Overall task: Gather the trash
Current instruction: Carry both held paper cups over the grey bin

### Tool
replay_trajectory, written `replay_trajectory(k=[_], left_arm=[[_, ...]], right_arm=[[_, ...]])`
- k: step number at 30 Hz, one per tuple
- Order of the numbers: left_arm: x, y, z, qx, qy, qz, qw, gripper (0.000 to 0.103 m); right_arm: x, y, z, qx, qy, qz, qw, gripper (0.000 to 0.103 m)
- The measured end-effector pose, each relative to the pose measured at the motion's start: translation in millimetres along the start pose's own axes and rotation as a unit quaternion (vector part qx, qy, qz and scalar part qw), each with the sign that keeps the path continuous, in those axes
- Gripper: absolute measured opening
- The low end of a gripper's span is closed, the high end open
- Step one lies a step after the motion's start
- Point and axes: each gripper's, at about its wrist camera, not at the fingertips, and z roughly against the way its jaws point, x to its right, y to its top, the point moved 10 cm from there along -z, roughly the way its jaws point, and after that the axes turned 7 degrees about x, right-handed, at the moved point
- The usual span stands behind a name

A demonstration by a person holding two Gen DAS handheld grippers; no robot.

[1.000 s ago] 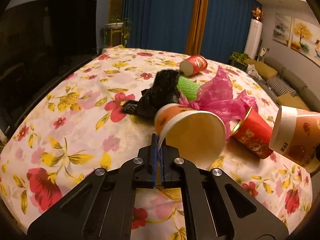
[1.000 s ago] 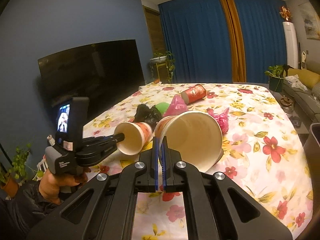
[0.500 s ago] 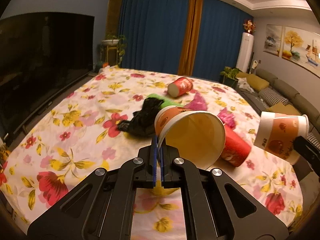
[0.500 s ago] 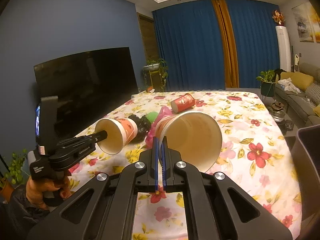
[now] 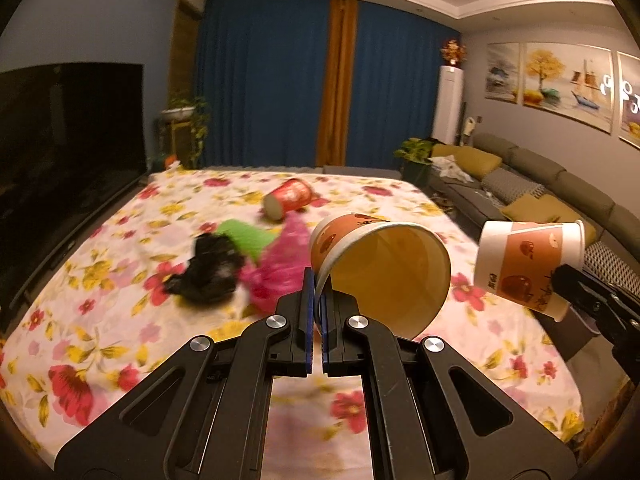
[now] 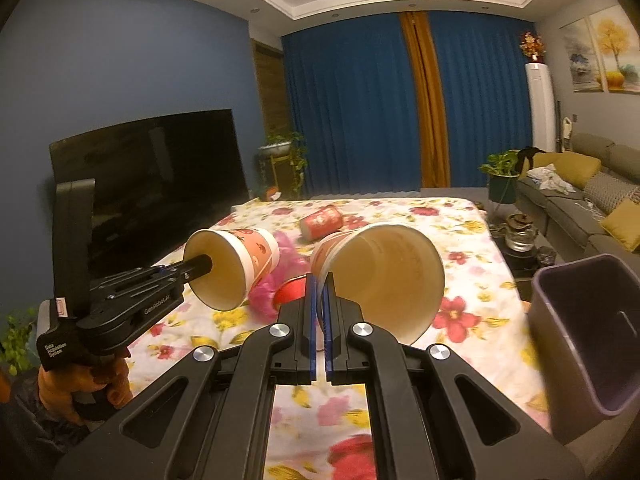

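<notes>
My left gripper [image 5: 316, 280] is shut on the rim of an orange paper cup [image 5: 380, 264], held lifted above the flowered table [image 5: 120, 280]. My right gripper [image 6: 318, 284] pinches the rim of a second orange-and-white paper cup [image 6: 380, 276] the same way. Each shows in the other's view: the right-hand cup [image 5: 528, 264] at the right edge, the left-hand cup [image 6: 232, 264] with a hand under the left gripper [image 6: 200, 266]. On the table lie a red cup [image 5: 288, 198], a black bag [image 5: 208, 272], a green piece [image 5: 248, 236] and a pink bag [image 5: 280, 256].
A purple bin [image 6: 588, 336] stands at the table's right edge in the right wrist view. A dark television [image 6: 152, 184] runs along the left side. A sofa [image 5: 540, 188] and a small table with a kettle [image 6: 520, 236] lie to the right.
Both grippers have risen and drawn back from the table with their cups, still shut on them. The trash on the table now looks smaller and farther. The purple bin has come into the right wrist view.
</notes>
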Motion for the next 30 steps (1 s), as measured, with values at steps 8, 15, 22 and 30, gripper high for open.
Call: replay_trajectory(k=[8, 15, 22, 30], left_arm=[[66, 11, -5, 0.013, -0.045, -0.032, 0.9984, 0.002], [117, 15, -13, 0.019, -0.078, -0.052, 0.9954, 0.002], [163, 17, -22, 0.021, -0.108, -0.062, 0.9919, 0.002], [206, 16, -30, 0.023, -0.138, -0.078, 0.987, 0.002]], right_arm=[[40, 8, 21, 0.015, -0.038, -0.004, 0.999, 0.004], [78, 15, 40, 0.026, -0.073, -0.012, 0.997, 0.004], [112, 17, 56, 0.033, -0.105, -0.02, 0.994, 0.004], [149, 17, 72, 0.042, -0.144, -0.031, 0.988, 0.004]])
